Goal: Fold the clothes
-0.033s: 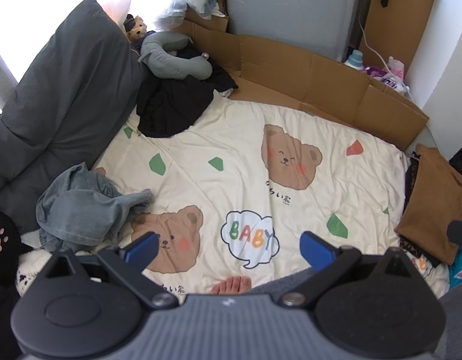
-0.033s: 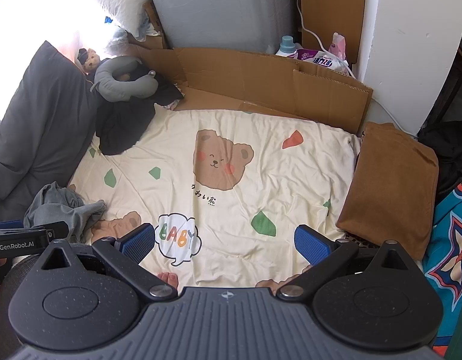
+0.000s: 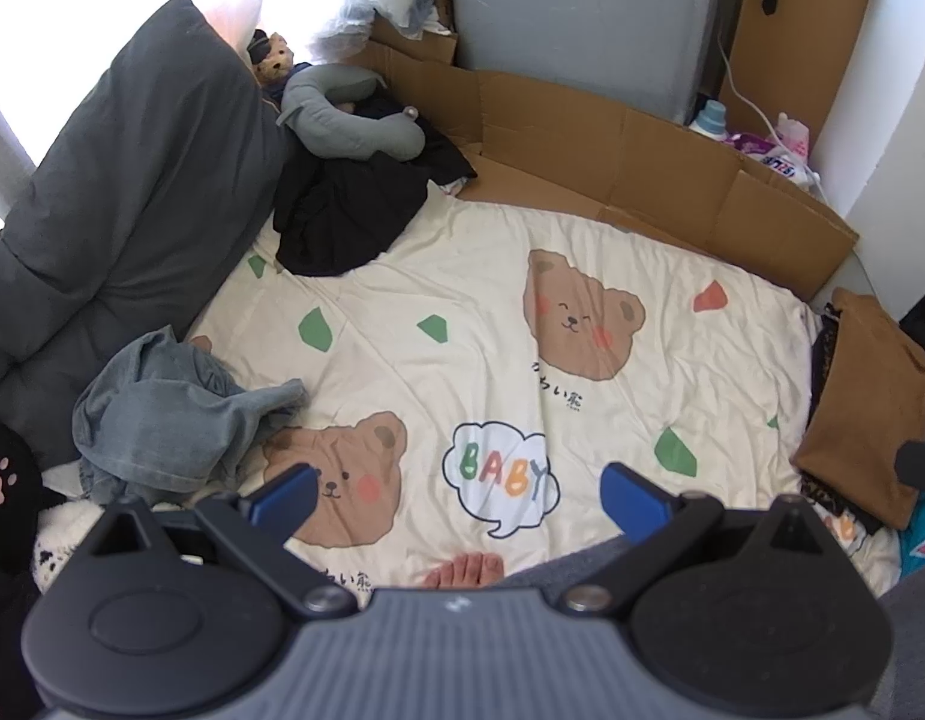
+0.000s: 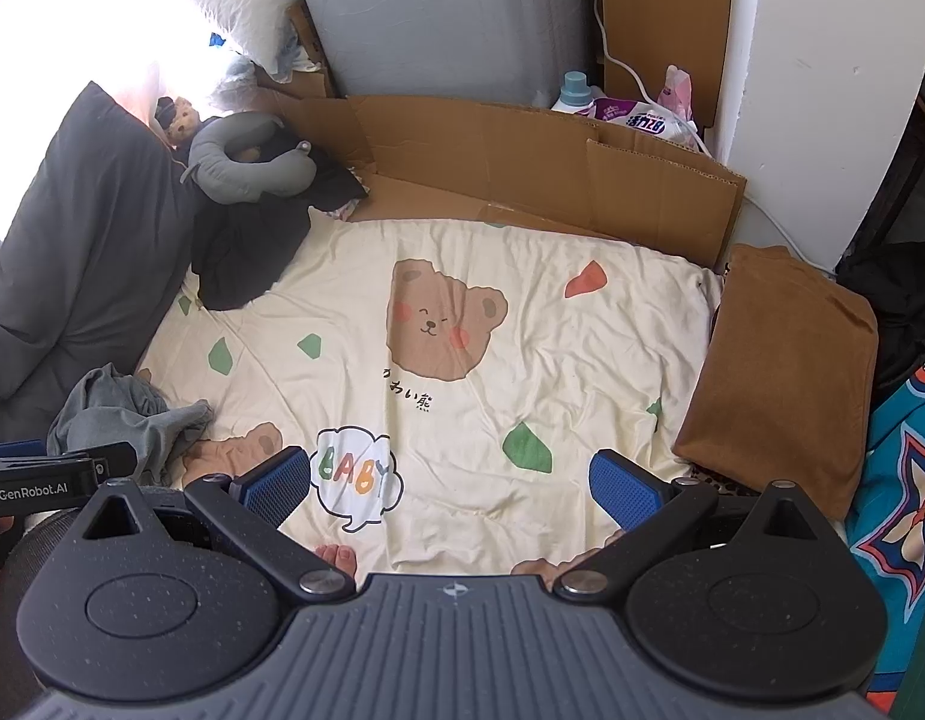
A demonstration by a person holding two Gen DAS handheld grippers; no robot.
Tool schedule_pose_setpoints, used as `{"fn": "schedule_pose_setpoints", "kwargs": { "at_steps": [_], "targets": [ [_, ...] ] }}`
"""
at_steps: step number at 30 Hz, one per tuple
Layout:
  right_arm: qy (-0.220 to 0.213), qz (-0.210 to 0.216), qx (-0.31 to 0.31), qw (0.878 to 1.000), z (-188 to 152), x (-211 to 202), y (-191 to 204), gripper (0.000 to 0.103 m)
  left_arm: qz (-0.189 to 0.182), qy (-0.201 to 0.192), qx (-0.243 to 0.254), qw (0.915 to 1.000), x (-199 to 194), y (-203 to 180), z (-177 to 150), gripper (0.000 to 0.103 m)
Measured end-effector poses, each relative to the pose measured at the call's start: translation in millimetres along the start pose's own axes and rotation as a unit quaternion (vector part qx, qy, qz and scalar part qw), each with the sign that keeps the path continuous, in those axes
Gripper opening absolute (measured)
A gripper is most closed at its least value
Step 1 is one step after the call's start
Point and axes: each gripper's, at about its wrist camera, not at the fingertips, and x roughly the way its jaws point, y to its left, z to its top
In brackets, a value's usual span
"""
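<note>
Both the left gripper (image 3: 456,495) and right gripper (image 4: 449,480) hover spread wide and empty above the blanket (image 3: 492,324), the crumpled grey garment (image 3: 162,414) lying ahead-left at its edge, open cloth straight ahead.

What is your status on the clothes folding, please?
Left gripper and right gripper open, empty. Crumpled grey garment unfolded beside the bear blanket. Nothing in the way.

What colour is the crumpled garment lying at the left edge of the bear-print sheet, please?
The crumpled garment is faded grey-blue, clearest in the left wrist view.
</note>
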Motion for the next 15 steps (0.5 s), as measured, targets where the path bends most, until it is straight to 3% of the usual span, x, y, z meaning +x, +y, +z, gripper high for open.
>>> {"fn": "schedule_pose_setpoints", "kwargs": {
  "at_steps": [4,6,15],
  "targets": [
    [0.001,0.0,-0.003,1.0,0.3,-0.5,0.9,0.102,0.011,0.005,0.003,0.9999,-0.7,-7.5,-1.1,0.101],
    [0.001,0.0,-0.004,1.0,0.5,-0.8,1.3,0.102,-0.003,0.006,0.0,1.0,2.4,-1.0,-1.2,0.101],
    [0.002,0.0,0.001,1.0,0.1,-0.5,-0.4,0.102,-0.002,0.002,-0.001,1.0,2.7,1.3,-0.1,0.102]
  ]
}}
